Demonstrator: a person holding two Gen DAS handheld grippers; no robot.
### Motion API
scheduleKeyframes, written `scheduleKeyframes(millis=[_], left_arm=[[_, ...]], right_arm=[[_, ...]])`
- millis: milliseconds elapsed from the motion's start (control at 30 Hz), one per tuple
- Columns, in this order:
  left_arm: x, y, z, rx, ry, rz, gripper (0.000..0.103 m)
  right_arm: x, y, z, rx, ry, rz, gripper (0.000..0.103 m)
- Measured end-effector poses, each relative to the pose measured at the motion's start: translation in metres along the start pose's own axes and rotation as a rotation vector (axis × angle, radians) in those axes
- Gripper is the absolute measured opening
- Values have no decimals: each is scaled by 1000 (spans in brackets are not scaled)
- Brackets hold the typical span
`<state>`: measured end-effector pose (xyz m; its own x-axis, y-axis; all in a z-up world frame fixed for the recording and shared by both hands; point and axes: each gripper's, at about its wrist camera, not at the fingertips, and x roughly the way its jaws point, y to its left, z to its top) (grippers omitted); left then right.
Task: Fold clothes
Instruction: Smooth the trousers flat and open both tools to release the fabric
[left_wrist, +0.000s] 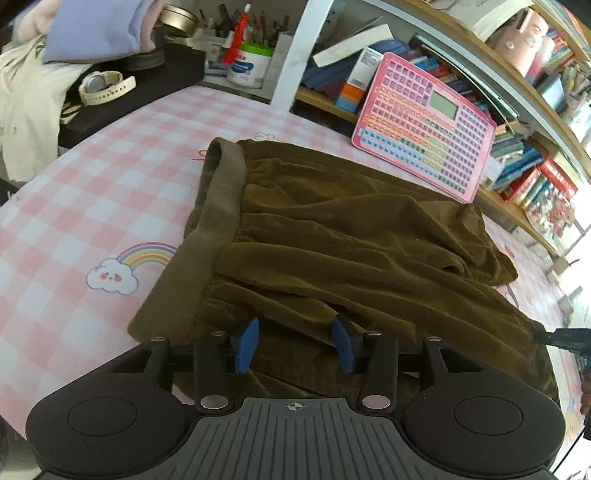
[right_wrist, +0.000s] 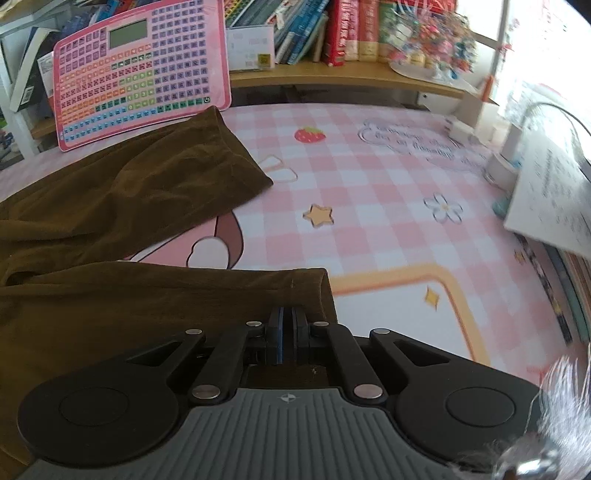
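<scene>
One brown trousers (left_wrist: 332, 240), one pink keyboard toy (left_wrist: 424, 129), one watch (left_wrist: 103, 86)

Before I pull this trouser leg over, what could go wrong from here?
The right gripper is shut on the near trouser leg close to its hem, so the cloth may slip out. The left gripper is open above the trousers near the waistband, so nothing pins them and they may slide on the mat. The far leg lies next to the pink toy tablet.

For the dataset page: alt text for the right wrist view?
Right gripper, shut on the cuff of the near leg of brown trousers lying on a pink checked table mat; a pink keyboard toy leans against bookshelves behind.
</scene>
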<state>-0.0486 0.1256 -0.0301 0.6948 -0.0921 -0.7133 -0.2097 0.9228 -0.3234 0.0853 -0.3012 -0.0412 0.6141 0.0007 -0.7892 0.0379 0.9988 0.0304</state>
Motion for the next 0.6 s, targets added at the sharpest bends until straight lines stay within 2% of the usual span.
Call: scheduleKeyframes(millis=[100, 233, 433, 600], left_arm=[[3, -8, -2, -15, -13, 33, 50], [-6, -19, -4, -27, -49, 61, 51], [-15, -32, -12, -43, -73, 94, 53], [-14, -52, -20, -23, -66, 100, 53]], right_arm=[[4, -6, 6, -30, -8, 32, 3], [-13, -16, 0, -44, -17, 89, 5], [-69, -21, -49, -204, -44, 159, 5], [-86, -29, -85, -251, -9, 163, 5]])
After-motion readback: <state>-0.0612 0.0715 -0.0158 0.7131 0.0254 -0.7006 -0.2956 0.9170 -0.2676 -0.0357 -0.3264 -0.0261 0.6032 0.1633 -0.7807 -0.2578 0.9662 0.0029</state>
